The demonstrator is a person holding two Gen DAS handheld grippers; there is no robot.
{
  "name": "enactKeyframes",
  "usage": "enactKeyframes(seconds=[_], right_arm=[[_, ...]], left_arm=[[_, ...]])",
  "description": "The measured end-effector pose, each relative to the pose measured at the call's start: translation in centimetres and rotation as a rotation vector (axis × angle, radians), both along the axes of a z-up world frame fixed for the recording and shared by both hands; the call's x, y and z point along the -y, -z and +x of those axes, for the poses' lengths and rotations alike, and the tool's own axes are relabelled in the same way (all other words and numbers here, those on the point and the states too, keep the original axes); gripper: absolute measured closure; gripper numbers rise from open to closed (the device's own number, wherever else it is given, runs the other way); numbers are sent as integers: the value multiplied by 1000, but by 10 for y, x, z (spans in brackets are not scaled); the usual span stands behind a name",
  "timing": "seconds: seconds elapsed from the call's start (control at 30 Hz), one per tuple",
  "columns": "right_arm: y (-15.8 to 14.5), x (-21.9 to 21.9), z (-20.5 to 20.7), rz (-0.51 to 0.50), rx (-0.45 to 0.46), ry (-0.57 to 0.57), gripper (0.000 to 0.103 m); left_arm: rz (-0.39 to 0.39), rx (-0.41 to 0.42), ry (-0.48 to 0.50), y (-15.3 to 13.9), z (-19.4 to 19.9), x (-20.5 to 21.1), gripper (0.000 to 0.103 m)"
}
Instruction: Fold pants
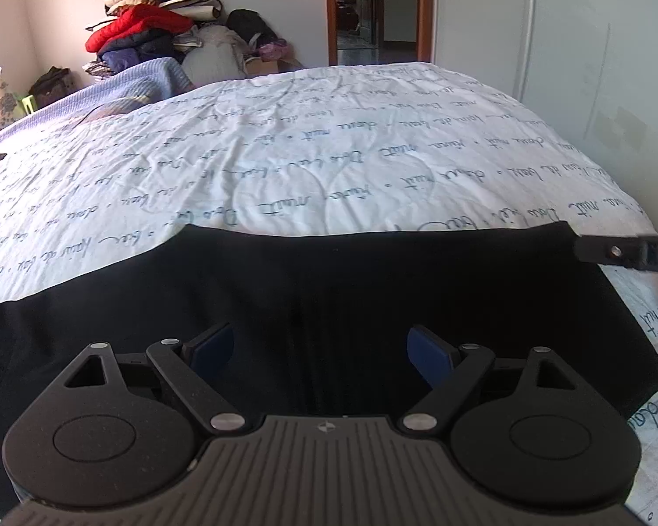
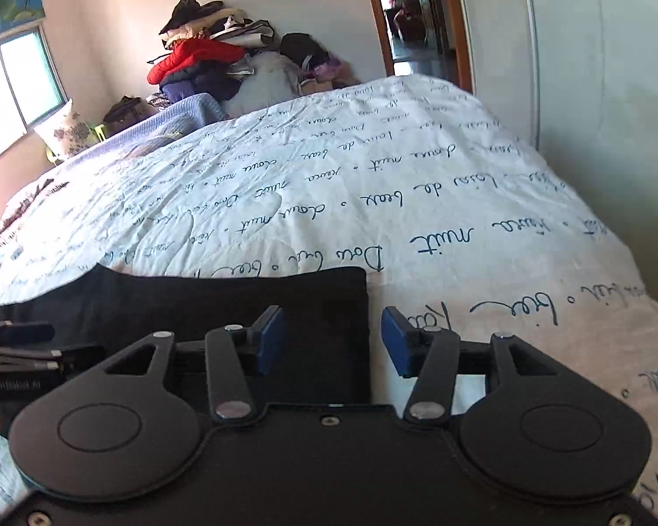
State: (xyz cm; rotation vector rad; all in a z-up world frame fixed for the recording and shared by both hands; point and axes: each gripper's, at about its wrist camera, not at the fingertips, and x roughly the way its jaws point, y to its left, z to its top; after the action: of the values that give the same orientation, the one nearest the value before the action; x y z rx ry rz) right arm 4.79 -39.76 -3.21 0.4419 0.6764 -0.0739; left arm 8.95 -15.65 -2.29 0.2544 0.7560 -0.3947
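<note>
Black pants [image 1: 329, 280] lie flat on the near part of the bed, folded into a wide dark slab; they also show in the right wrist view [image 2: 223, 302]. My left gripper [image 1: 320, 350] hangs just above the middle of the pants, jaws wide open and empty. My right gripper [image 2: 332, 339] is open and empty over the pants' right edge, its left finger above the cloth and its right finger above the sheet. A fingertip of the right gripper [image 1: 627, 254] shows at the pants' far right corner in the left wrist view. The left gripper's side [image 2: 17, 350] shows at the left edge of the right wrist view.
The bed has a white quilt with handwriting print [image 1: 329, 140]. A blue blanket [image 1: 136, 83] lies at its far left. A pile of clothes with a red jacket [image 1: 140, 22] stands against the far wall. An open doorway [image 1: 373, 8] is behind the bed, a white wall [image 1: 592, 65] on the right.
</note>
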Motion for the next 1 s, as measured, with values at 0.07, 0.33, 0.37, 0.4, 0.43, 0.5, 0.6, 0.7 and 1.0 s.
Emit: enactKeyframes(seconds=[0.07, 0.33, 0.37, 0.4, 0.43, 0.5, 0.6, 0.7, 1.0], right_arm=[[13, 17, 15, 133, -20, -28, 50], [28, 32, 41, 263, -24, -83, 90], [24, 30, 37, 244, -14, -90, 90], [21, 29, 36, 222, -5, -88, 92], [17, 27, 36, 202, 3, -82, 92], [13, 22, 42, 148, 16, -68, 93], [23, 11, 53, 63, -45, -64, 93], [18, 11, 36, 68, -26, -28, 77], [8, 8, -75, 100, 21, -34, 55]], left_arm=[[12, 2, 29, 2, -6, 15, 14], [63, 4, 137, 13, -28, 64, 14], [66, 3, 148, 15, -31, 68, 13], [69, 6, 154, 17, -33, 70, 11], [71, 16, 153, 19, -35, 73, 11], [70, 32, 148, 20, -35, 76, 8], [83, 16, 140, 20, -30, 80, 8], [73, 19, 140, 17, -28, 78, 8], [47, 7, 111, 15, -16, 76, 8]])
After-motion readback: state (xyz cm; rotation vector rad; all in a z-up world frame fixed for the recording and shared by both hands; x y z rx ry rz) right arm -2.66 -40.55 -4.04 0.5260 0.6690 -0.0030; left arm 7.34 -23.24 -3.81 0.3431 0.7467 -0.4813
